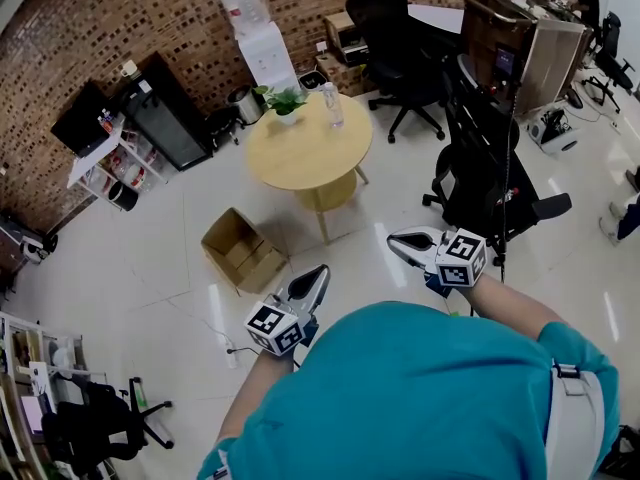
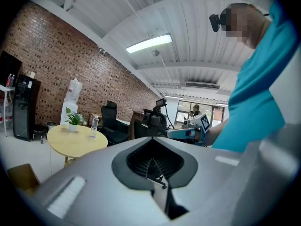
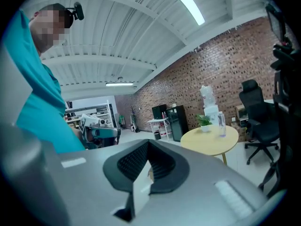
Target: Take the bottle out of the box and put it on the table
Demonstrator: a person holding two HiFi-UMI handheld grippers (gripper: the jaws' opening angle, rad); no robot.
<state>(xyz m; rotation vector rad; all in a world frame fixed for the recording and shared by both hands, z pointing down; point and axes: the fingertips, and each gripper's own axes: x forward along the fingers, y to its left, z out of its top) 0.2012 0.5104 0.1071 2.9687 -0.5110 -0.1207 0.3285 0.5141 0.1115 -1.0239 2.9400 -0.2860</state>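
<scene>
On the round pale wooden table (image 1: pixel 300 163), near its far edge, the clear plastic bottle (image 1: pixel 332 103) stands upright beside a small potted green plant (image 1: pixel 284 101). An open brown cardboard box (image 1: pixel 240 251) sits on the floor near the table. The left gripper (image 1: pixel 318 272) and right gripper (image 1: pixel 396 241) both have jaws pressed together, holding nothing.

one bottle (image 1: pixel 332 103), one box (image 1: pixel 243 251) (open), one round table (image 1: pixel 300 158), one potted plant (image 1: pixel 283 100)
</scene>
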